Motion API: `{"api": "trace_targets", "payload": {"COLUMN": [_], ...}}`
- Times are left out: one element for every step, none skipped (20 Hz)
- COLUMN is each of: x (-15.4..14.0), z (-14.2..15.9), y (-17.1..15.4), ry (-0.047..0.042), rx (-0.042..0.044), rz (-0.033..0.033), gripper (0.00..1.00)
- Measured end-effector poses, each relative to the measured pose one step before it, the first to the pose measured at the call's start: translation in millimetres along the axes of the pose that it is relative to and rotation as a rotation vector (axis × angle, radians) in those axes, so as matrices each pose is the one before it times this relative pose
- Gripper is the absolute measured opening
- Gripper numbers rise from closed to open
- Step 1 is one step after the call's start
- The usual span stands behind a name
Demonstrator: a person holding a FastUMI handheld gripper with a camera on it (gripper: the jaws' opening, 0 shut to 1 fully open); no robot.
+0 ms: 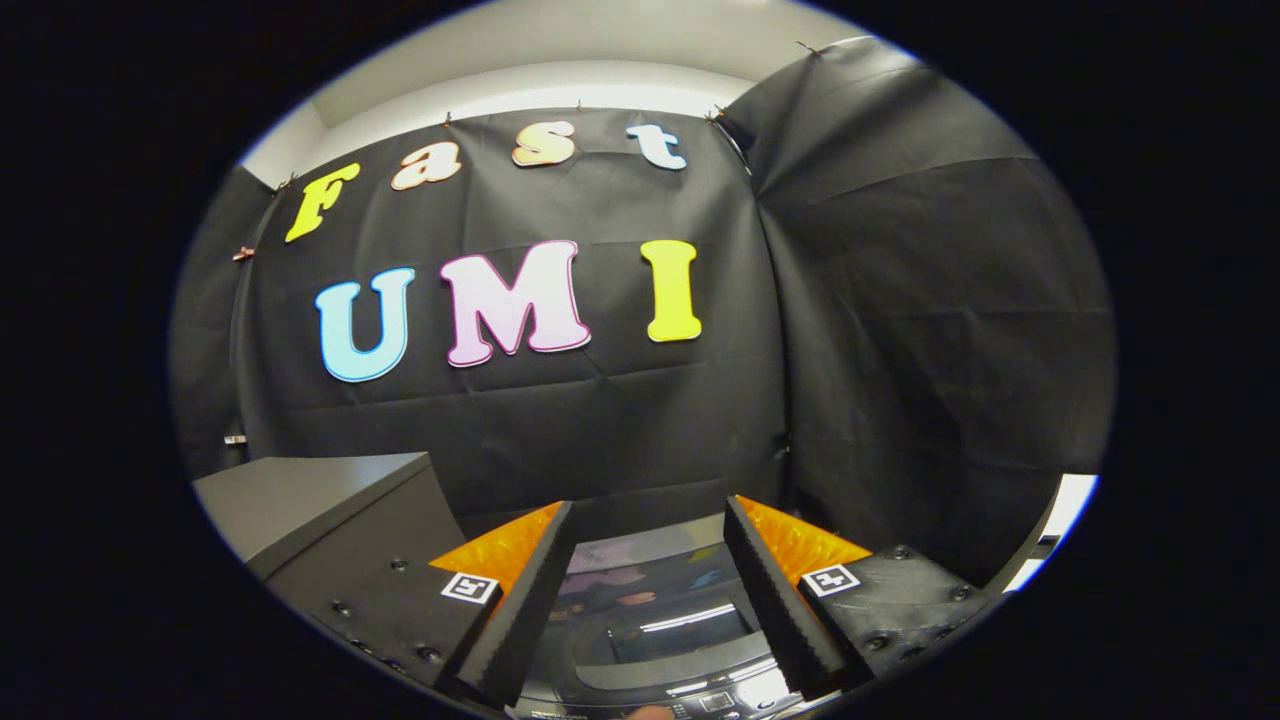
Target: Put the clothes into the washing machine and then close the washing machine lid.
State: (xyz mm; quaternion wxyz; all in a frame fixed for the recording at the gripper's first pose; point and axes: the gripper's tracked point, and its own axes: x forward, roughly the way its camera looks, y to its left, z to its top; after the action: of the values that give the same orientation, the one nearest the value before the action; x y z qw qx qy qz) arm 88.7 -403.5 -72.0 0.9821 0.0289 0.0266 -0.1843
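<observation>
My gripper (650, 520) stands open above the washing machine, with nothing between its fingers. Between and below the fingers lies the machine's glossy dark lid (660, 620), lying flat over the tub and mirroring the booth and a strip of light. The control panel (700, 700) with small buttons runs along the machine's near edge, under the fingers. A fingertip of a person (655, 713) shows at the panel's front. I see no clothes.
A grey box-like cabinet (310, 490) stands left of the machine, its top about level with the fingertips. Black cloth walls close the booth behind and to the right. A strip of pale floor (1060, 520) shows at the right.
</observation>
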Motion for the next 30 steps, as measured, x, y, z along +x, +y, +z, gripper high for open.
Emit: {"api": "trace_targets", "payload": {"x": [0.98, -3.12, -2.93, -6.91, -7.08, -5.27, -3.29, -3.53, -8.78, -6.88, -12.58, -8.47, -9.83, -9.04, -10.23, -8.53, -9.96, -9.37, -9.95, -7.75, -6.96, -3.95, -4.27, -2.55, -3.03, -1.06, -2.07, -0.47, -0.56, -0.32], "z": [0.28, 6.37, 11.12, 14.01, 15.47, 13.44, 9.03, 5.2, 5.97, 4.32, 8.03, 5.18, 3.14, 2.3, 0.74, 0.8, 0.66, 1.09, 1.27, 0.27, -1.79, -2.74, -3.59, -3.08, -0.3, -1.78, -1.82, -0.24, -0.65, 0.15], "y": [2.66, 7.05, 9.1, 11.34, 11.09, 9.89, 5.37, 3.57, 9.44, 10.46, 20.17, 17.2, 21.11, 22.22, 21.51, 22.47, 23.62, 24.07, 26.97, 25.96, 22.51, 15.04, 16.9, 11.06, 13.58, 10.51, 6.36, 5.45, 2.69, -0.33], "ry": [0.01453, 0.00218, -0.00883, -0.01927, -0.02226, -0.01493, -0.0092, 0.00266, 0.00225, 0.00141, -0.00815, -0.00912, -0.00477, -0.00592, 0.00165, 0.00258, 0.00818, 0.00197, 0.00158, 0.00022, 0.00715, 0.00774, 0.01204, 0.01008, 0.00183, 0.00642, 0.00369, 0.00239, 0.00117, 0.0007], "rx": [-0.0099, -0.00449, -0.00176, 0.00512, 0.00735, 0.00116, -0.01056, -0.01896, -0.01524, 0.00111, 0.01003, 0.01147, 0.01485, 0.00476, -0.00079, -0.00656, -0.00742, 0.00023, 0.00551, 0.00728, 0.00248, -0.00436, -0.01028, -0.00498, -0.00095, 0.00075, -0.0009, 0.00035, -0.00459, -0.00741], "rz": [-0.01309, -0.00502, -0.0017, 0.00411, 0.00787, 0.00365, -0.01548, -0.02313, -0.0182, 0.00686, 0.02371, 0.02145, 0.02877, 0.03064, 0.02644, 0.02629, 0.02605, 0.02802, 0.03889, 0.03552, 0.02392, 0.01397, 0.01191, 0.00786, 0.0138, 0.00759, 0.00362, 0.00306, -0.00348, -0.01001], "gripper": [0.94, 0.95, 0.95, 0.95, 0.95, 0.95, 0.95, 0.95, 0.95, 0.95, 0.95, 0.95, 0.95, 0.95, 0.95, 0.94, 0.95, 0.94, 0.95, 0.95, 0.94, 0.94, 0.94, 0.93, 0.94, 0.93, 0.93, 0.93, 0.93, 0.93]}}
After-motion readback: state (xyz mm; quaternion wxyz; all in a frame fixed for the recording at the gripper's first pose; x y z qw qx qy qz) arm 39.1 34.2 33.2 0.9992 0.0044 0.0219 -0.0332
